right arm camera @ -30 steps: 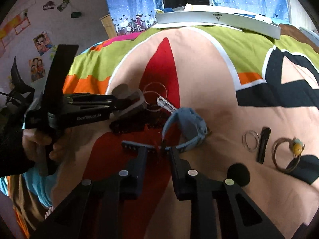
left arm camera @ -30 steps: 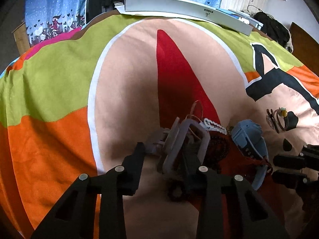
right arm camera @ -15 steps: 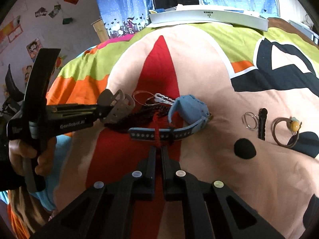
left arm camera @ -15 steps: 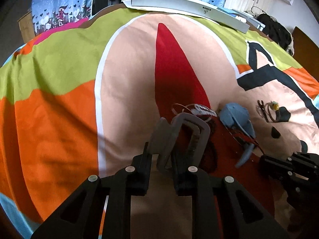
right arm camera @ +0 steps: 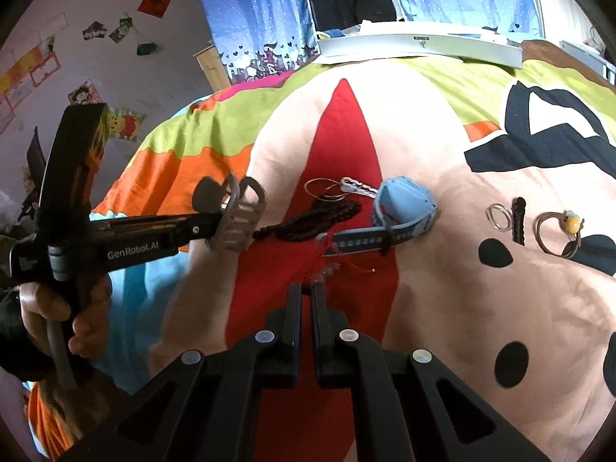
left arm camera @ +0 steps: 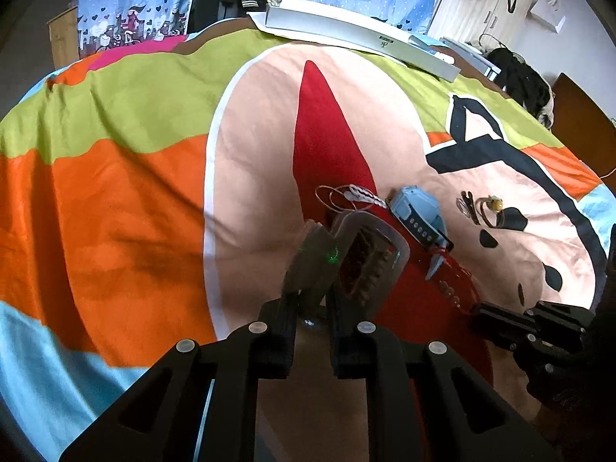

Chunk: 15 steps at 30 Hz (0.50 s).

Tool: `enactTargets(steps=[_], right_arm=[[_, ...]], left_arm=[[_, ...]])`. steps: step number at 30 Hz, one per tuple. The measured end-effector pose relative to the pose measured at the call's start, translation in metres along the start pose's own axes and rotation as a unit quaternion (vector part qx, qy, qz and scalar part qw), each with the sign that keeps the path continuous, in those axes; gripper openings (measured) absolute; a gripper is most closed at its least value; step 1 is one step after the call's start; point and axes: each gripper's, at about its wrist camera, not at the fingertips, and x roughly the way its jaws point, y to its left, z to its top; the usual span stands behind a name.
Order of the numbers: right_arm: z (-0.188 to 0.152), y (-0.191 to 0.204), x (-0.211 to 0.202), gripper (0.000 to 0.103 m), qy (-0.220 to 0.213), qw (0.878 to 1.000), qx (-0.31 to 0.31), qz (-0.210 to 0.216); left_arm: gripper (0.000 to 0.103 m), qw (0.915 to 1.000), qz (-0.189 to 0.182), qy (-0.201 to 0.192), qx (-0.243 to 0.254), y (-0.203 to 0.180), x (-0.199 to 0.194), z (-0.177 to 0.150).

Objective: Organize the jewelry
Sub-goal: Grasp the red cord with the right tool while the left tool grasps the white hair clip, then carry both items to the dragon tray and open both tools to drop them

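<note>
My left gripper holds one grey plastic claw hair clip between narrowed jaws, lifted above the bright cartoon-print cotton bedspread; my right gripper has its jaws nearly together, pinching one red cord bracelet with pale round beads that trails across the bedspread's red wedge. One sky-blue rubbery watch with a perforated strap lies just beyond it, touching one dark beaded string heaped alongside. Past those lie two thin wire hoops and one white chain-link bracelet. Toward the bedspread's right edge sit two clear rings, one black ridged hair clip and one brown elastic hair tie with a yellow bead. One long white flat box lies along the far edge.
</note>
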Motion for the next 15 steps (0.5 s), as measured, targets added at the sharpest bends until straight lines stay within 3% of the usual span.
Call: enactTargets(steps=[9, 15], right_arm=[[-0.004, 0.017, -0.012, 0.005, -0.01, 1.0, -0.005, 0.014], [0.013, 0.023, -0.021, 0.005, -0.036, 0.999, -0.013, 0.024]], left_arm=[[0.011, 0.9999, -0.009, 0.005, -0.008, 0.002, -0.013, -0.011], [0.011, 0.9997, -0.009, 0.007, -0.022, 0.006, -0.022, -0.007]])
